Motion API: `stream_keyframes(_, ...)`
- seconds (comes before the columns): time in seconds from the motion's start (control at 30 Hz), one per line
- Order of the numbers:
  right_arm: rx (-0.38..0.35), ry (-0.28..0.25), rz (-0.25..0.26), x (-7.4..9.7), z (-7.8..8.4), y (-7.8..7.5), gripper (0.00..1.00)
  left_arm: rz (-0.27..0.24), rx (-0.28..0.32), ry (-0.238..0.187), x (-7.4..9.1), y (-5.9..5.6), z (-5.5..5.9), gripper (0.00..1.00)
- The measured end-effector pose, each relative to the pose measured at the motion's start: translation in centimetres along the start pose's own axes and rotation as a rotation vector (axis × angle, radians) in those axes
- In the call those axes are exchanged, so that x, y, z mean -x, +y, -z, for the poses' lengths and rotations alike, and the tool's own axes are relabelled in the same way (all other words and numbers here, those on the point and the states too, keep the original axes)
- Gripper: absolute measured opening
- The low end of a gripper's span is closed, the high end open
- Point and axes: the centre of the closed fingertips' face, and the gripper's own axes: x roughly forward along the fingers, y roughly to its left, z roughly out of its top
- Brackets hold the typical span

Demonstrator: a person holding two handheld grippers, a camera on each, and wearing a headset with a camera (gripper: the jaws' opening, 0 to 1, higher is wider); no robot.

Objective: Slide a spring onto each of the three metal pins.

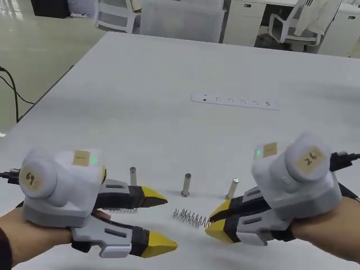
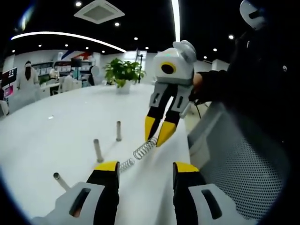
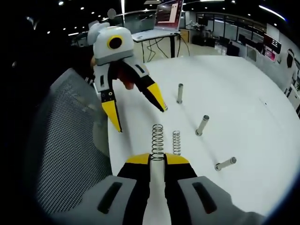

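Three short metal pins stand on the white table: left pin [image 1: 133, 175], middle pin [image 1: 186, 184], right pin [image 1: 232, 188]. My right gripper [image 1: 216, 219] is shut on one end of a spring [image 1: 190, 216] that sticks out from its tips low over the table. The right gripper view shows that spring [image 3: 158, 136] between the closed jaws of this gripper [image 3: 158, 158], with a second spring [image 3: 176, 142] lying loose beside it. My left gripper [image 1: 163, 221] is open and holds nothing. In the left gripper view its own jaws [image 2: 146, 167] gape in front of the held spring [image 2: 144, 148].
A white power strip [image 1: 235, 102] lies farther back on the table [image 1: 169, 112]. Office chairs [image 1: 292, 22] stand beyond the far edge. A grey mesh chair back [image 3: 65, 140] is close to the near table edge.
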Motion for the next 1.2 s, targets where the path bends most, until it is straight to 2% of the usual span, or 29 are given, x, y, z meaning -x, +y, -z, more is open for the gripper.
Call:
stream_keyframes(0.3, 0.06, 0.006, -0.05, -0.2, -0.6, 1.1, 0.07, 0.033, -0.049, 0.007, -0.3, -0.5, 0.0, 0.31)
stream_keyframes(0.7, 0.115, 0.023, -0.11, -0.2, -0.9, 2.3, 0.07, 0.086, -0.111, 0.01, -0.6, -1.8, 0.0, 0.18)
stream_keyframes(1.07, 0.13, 0.028, -0.146, -0.1, -0.8, 3.0, 0.07, 0.101, -0.153, 0.029, -0.6, -2.1, 0.3, 0.05)
stream_keyframes(1.2, 0.125, 0.025, -0.152, 0.0, -0.9, 3.1, 0.07, 0.106, -0.159, 0.029, -0.6, -2.2, 0.3, 0.05)
